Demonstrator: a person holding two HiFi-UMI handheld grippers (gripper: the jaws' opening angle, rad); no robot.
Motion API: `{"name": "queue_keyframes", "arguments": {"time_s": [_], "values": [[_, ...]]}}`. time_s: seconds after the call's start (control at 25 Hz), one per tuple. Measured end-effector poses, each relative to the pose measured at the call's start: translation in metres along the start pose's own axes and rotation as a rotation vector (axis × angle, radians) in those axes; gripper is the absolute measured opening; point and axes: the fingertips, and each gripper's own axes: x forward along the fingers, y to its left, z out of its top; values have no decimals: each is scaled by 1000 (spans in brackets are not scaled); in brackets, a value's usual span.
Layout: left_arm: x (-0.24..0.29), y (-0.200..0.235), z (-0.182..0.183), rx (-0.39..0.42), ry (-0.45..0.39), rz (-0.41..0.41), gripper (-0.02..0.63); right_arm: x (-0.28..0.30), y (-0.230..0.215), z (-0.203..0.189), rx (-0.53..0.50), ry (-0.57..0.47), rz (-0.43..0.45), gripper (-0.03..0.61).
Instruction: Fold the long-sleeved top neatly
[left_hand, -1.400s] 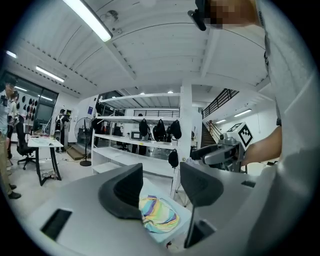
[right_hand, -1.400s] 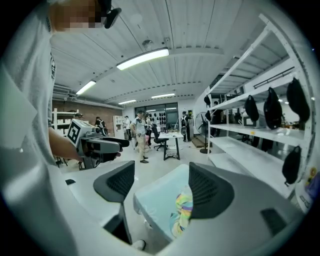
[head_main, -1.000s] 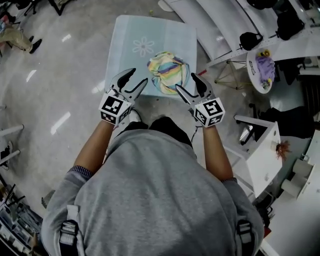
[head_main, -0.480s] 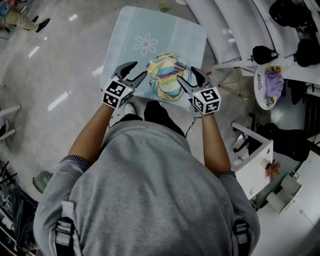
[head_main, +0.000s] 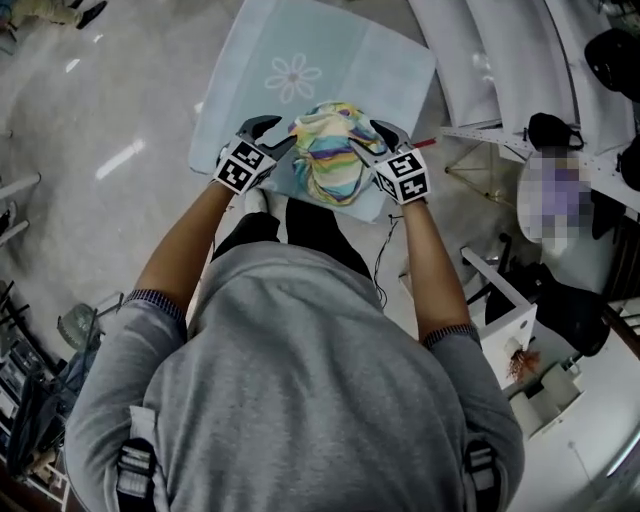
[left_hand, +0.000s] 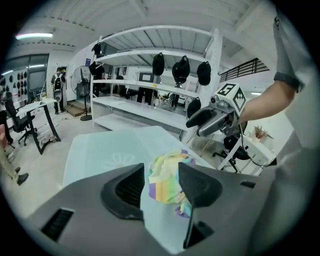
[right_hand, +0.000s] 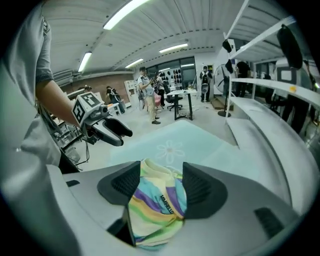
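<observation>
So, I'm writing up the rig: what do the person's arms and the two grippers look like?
The left gripper and right gripper each have two curved dark-grey jaws, ribbed pads and a white cube bearing black square markers. Grey sweatshirt sleeves are pushed up, with darker ribbed cuffs. A thin dark cable runs beside the right forearm.

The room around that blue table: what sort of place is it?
Probably a lab or workshop: tall white shelving hung with dark gear, a desk, and people standing about on an open floor.
</observation>
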Motion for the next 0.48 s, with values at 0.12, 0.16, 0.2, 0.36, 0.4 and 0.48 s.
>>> {"name": "queue_keyframes", "arguments": {"time_s": [0.12, 0.16, 0.2, 0.36, 0.4, 0.48], "values": [[26, 9, -15, -26, 44, 2, 232, 21, -12, -16, -23, 52, 44, 276], [34, 13, -21, -32, 58, 4, 232, 27, -17, -21, -32, 69, 56, 273], [43, 16, -27, -38, 76, 5, 230, 34, -21, -26, -40, 86, 66, 273], [66, 27, -59, -73, 147, -6, 230, 54, -30, -52, -30, 142, 94, 267], [70, 28, -62, -86, 150, -12, 230, 58, -32, -58, -23, 152, 99, 265], [77, 30, -65, -117, 141, -30, 232, 65, -35, -68, -15, 172, 109, 262]]}}
